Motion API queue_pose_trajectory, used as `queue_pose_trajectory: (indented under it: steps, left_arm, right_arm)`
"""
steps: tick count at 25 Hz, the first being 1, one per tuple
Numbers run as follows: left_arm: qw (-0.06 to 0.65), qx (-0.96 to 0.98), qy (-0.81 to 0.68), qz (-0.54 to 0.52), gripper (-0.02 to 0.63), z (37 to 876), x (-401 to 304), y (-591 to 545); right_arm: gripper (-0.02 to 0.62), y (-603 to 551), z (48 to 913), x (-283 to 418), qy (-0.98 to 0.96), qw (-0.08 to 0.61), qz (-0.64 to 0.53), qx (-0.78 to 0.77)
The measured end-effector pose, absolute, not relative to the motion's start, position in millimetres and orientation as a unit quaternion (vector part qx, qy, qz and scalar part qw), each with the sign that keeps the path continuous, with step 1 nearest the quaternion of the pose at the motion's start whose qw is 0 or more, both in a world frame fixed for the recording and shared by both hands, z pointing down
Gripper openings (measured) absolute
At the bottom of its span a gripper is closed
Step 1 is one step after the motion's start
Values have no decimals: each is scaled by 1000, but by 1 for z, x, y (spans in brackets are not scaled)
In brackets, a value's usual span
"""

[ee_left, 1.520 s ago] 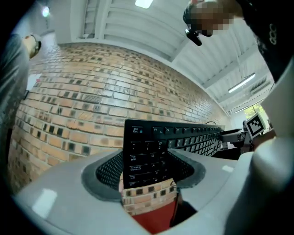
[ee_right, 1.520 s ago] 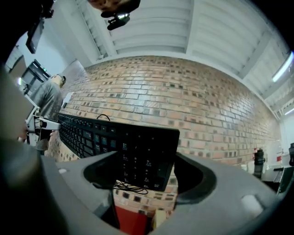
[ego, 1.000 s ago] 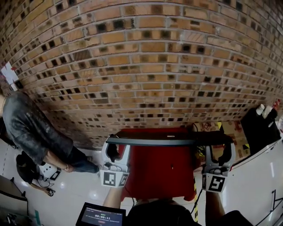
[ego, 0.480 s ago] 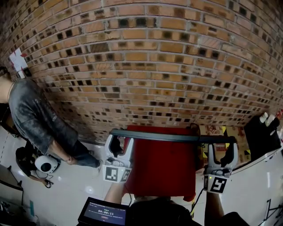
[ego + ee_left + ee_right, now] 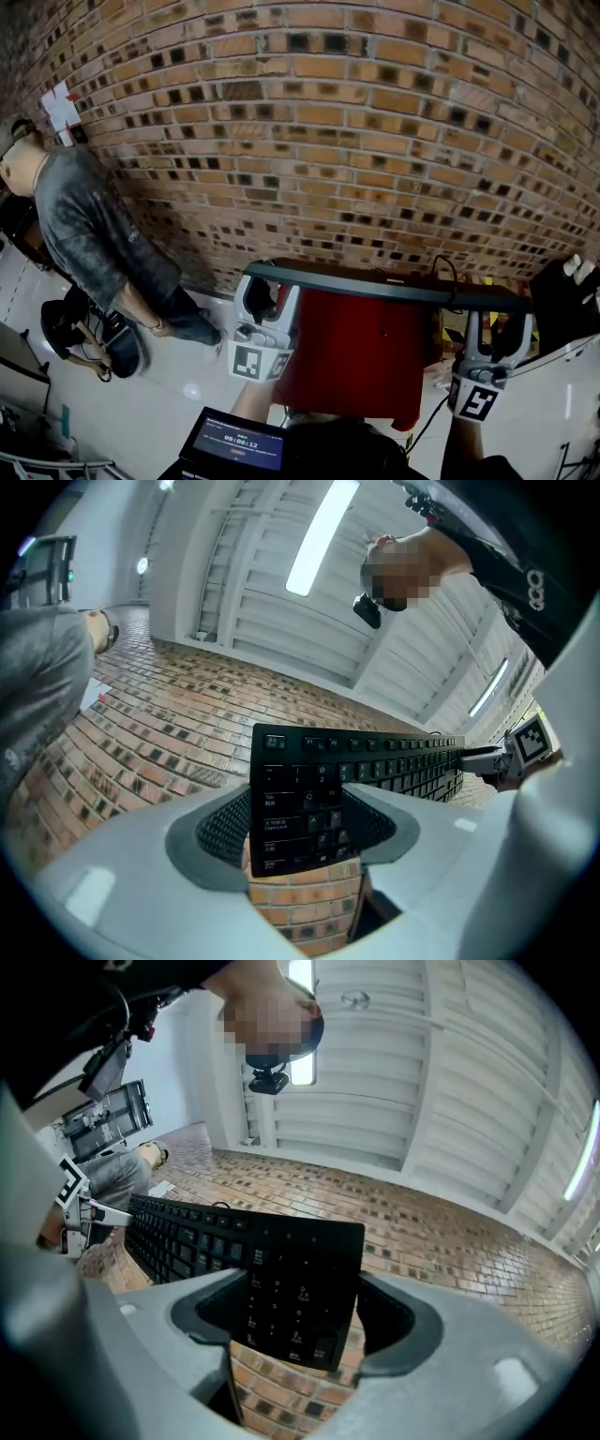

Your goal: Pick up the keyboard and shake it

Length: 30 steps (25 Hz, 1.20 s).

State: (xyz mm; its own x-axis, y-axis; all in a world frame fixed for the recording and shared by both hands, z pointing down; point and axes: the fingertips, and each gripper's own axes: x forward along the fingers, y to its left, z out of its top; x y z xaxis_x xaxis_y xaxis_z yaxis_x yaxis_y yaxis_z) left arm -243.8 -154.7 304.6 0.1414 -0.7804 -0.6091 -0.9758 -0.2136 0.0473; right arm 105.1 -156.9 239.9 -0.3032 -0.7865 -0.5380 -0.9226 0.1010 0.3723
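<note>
Now the keyboard (image 5: 375,285) hangs in the air above the red table (image 5: 356,366), left tool (image 5: 266,298) clamped on its left end, right tool (image 5: 497,324) on its right end. One grip per end should steady it for shaking.

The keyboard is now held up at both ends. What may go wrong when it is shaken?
1. The left tongs and right tongs grip only the ends of the keyboard, so a hard shake may make it slip out.
2. Its cable trails loose and may snag.
</note>
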Motion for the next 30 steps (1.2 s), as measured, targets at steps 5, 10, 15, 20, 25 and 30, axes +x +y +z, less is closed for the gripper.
queue_pose_trajectory:
  steps: [5,10,15,20,25,30]
  left_arm:
    - [184,-733,596,272,304,304,-240,-156]
    - [167,-737,595,275,304,307,-240,-164]
    - [147,-739,592,285,304,306,-239,-177]
    - [165,-728,591,305,304,293,-238,-164]
    - [160,-726,594,307,305,301,-236,-166]
    - [173,-719,596,314,305,293,-239,-156]
  right_arm:
    - [342,-156,233,108,732,103,344,-579]
    - [342,-160,230,105,735,97,351,-571]
    - [342,-168,217,103,737,87,362,-564]
    - [342,-152,200,102,728,100,388,-557]
    - [342,-153,204,103,730,96,391,-553]
    - [343,-146,196,99,726,110,405,-544]
